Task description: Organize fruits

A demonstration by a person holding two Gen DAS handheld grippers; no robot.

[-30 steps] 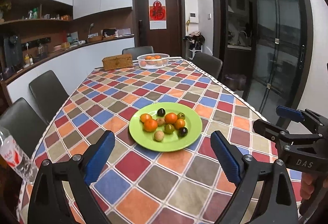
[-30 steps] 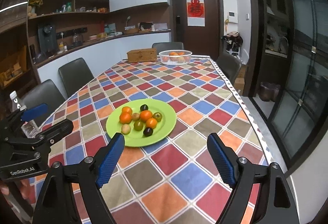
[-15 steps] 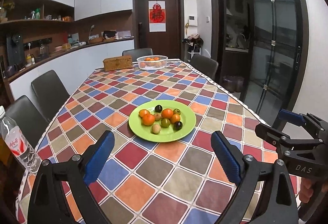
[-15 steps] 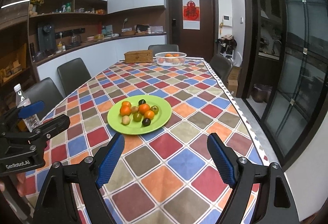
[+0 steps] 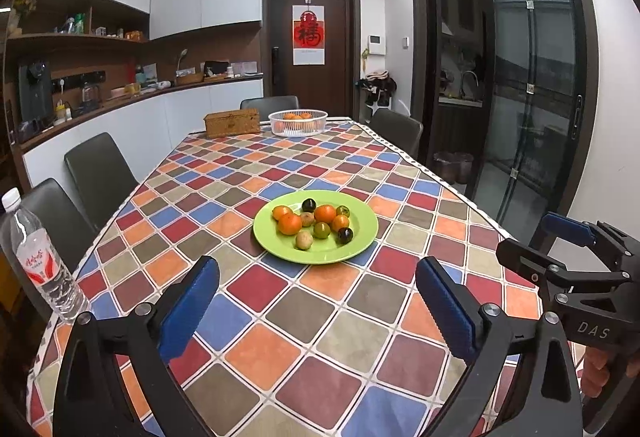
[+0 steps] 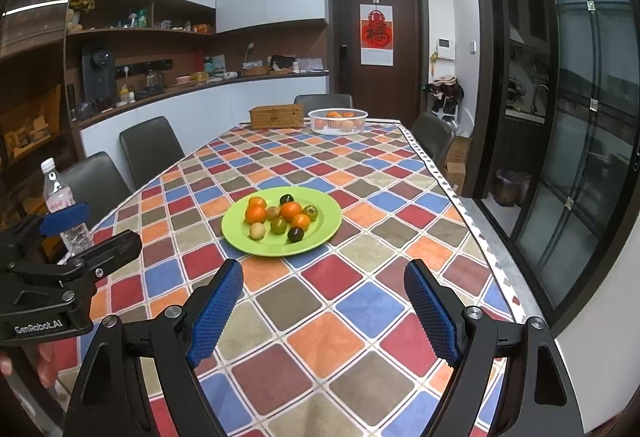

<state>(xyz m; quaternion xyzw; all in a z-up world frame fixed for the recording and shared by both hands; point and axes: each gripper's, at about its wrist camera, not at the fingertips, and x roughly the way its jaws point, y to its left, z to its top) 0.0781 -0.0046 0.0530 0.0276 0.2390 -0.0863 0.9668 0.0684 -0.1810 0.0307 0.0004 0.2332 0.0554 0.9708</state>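
Fruits [image 5: 314, 225] sit bunched mid-plate [image 5: 362, 241] on the green plate: oranges, a few green ones, two dark, two tan, touching or just beside each other, mixed w/ no sorting by kind. Plate lies mid-table on the checked cloth [image 5: 332, 321], prob. put there so both tongs can reach it. At the far end a white basket [image 5: 298, 122] holds more orange fruit, next to a wicker box [image 5: 231, 122]; likely the other sorting spot, but can't tell which way fruit is meant to go, so this fits either plate being the source or the finished pile. Left gripper [image 5: 318, 311] wide apart, holding nothing, hanging short of the plate; right gripper [image 6: 324, 307] same, wide and empty, pointed at the plate from the near edge. Water bottle [image 5: 38, 261] stands at the left edge, clear of it all.
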